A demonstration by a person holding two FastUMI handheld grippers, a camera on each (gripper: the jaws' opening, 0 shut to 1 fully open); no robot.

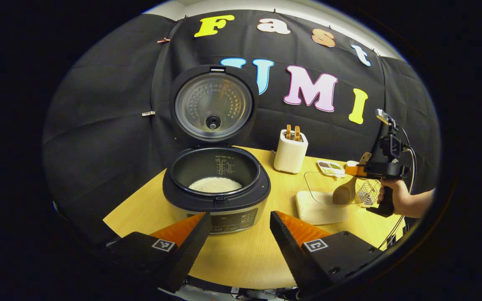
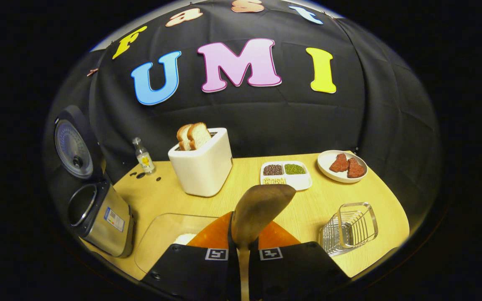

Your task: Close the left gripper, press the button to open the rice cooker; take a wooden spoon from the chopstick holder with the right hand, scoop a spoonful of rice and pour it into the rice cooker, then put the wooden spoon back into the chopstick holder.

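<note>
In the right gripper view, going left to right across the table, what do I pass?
Rice cooker → small bottle → toaster → divided tray of beans → plate of meat → wire chopstick holder.

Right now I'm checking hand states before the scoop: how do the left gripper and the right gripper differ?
The left gripper stands open, its fingers spread apart and holding nothing; the right gripper is shut on the wooden spoon. The left gripper faces the open rice cooker, while the right gripper hangs over the clear rice container, beside the wire holder. Both hover above the table.
</note>
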